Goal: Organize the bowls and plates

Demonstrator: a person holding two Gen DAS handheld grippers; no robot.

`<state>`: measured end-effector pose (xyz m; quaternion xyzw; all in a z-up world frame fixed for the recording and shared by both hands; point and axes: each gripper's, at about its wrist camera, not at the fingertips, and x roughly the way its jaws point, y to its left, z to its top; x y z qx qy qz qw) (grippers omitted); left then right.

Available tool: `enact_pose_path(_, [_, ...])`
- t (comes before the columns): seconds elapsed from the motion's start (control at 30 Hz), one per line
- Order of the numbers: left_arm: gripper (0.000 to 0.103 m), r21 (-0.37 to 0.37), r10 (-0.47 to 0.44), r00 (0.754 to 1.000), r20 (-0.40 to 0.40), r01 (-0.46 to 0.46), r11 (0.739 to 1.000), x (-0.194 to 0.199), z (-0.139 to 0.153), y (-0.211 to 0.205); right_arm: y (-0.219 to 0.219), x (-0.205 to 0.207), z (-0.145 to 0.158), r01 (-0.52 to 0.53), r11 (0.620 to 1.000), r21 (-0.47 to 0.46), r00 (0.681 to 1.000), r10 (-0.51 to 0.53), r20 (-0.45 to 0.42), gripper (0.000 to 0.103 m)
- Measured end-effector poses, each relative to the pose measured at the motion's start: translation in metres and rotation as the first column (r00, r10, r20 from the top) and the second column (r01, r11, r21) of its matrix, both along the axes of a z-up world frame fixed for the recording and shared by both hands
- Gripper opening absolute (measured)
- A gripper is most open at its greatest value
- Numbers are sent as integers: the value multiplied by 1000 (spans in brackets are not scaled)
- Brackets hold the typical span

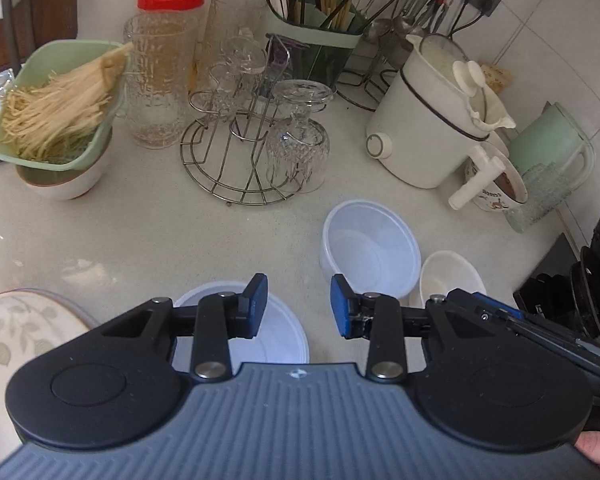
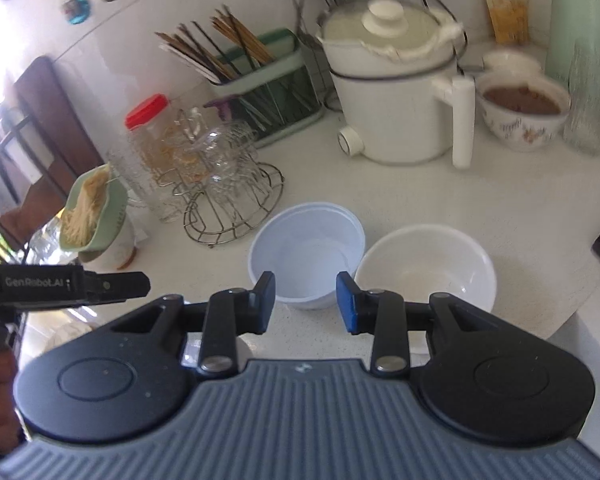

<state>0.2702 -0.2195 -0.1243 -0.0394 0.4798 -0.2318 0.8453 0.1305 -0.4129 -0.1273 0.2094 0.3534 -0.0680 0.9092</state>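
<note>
So both claws hang over the desk (image 1: 100,240) with nothing in them yet. The left claw (image 1: 299,306) has its jaws partly spread, empty air between the pads, and the same goes for the right claw (image 2: 305,302). Nobody's pinching anything.

Where the stuff is: just ahead of the right claw sits a pale plastic bowl (image 2: 306,254), and right beside that, off toward the right pad, a white bowl (image 2: 426,266). The two look like they're touching or nearly so; hard to call. From the left wrist view the same pair shows up ahead and to the right, plastic bowl (image 1: 370,250) first, white bowl (image 1: 452,276) behind the right finger. Under the left claw's left finger there's a third bowl (image 1: 276,332), partly hidden. A leaf-print plate (image 1: 24,328) peeks in far off to the left.

Looks like the approach step, lining up for a first grab, with no stacking done. Best guess is the right claw goes for the plastic bowl, since it's dead ahead. That calls for dropping lower and getting one pad inside the rim and one outside, because the jaws as they stand are way too narrow to span the whole bowl. Thin plastic could slide or tip when nudged, so an easy pinch makes sense.
</note>
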Motion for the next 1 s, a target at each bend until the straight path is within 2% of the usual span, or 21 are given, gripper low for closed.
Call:
enact_pose_path(0.1, [40,17,-12,1000,3,12,1000,11,-8,-10,-6,11,-9,8,1000,24,1000,-8,-29,37])
enact_pose_path(0.4, [40,29,-56,994,-89,59,998,53,-37,-33,-11,37,-35,16,986,164,992,5,-125,37])
enact_pose_path(0.5, [40,20,-88,988,-124,91,996,67,-45,-43,-12,45,-45,50,982,184,982,-14,-188,39])
enact_pose_path(0.87, [39,38,-174,965,-196,184,982,106,-74,-83,-24,64,-67,191,934,303,965,-122,-232,38])
enact_pose_path(0.97, [38,42,-189,961,-202,201,979,113,-79,-90,-24,68,-70,214,924,316,958,-136,-251,39])
enact_pose_path(1.0, [34,45,-190,961,-203,203,978,114,-80,-92,-24,70,-71,221,922,319,956,-140,-258,37])
